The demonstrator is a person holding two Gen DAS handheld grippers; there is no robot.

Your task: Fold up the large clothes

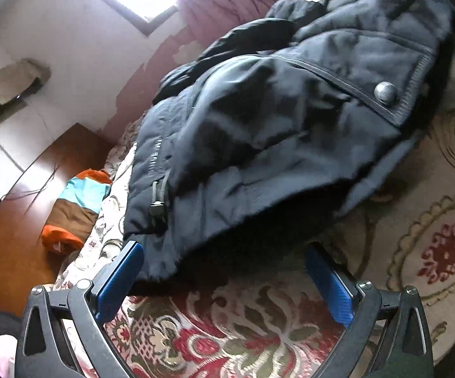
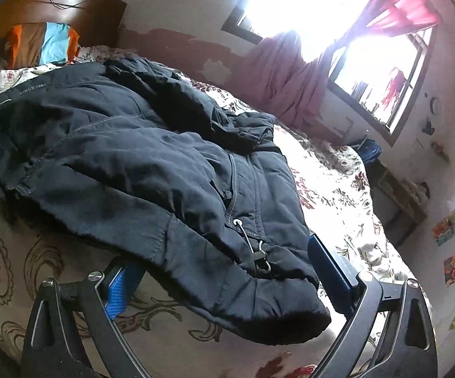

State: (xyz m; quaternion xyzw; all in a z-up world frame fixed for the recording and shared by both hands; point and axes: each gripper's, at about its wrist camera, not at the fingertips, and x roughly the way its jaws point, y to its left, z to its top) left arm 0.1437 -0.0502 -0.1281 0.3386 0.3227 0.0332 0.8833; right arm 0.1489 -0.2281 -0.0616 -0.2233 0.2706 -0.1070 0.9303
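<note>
At the bottom of the left wrist view, the left gripper [image 1: 224, 263] stands wide apart, its blue pads [image 1: 118, 283] flanking the near hem of the dark navy padded jacket [image 1: 274, 119] without clamping it. The jacket lies rumpled across the cream and red floral bedspread [image 1: 432, 236], filling the centre and upper right. A folded orange, brown and light blue cloth [image 1: 76, 208] sits at left on a brown wooden stand [image 1: 13, 220].

In the right wrist view, the right gripper [image 2: 224, 261] is likewise spread, the jacket's [image 2: 133, 163] hem draped between its fingers. Beyond, pink curtains [image 2: 284, 78] hang by a bright window [image 2: 369, 63] at upper right.
</note>
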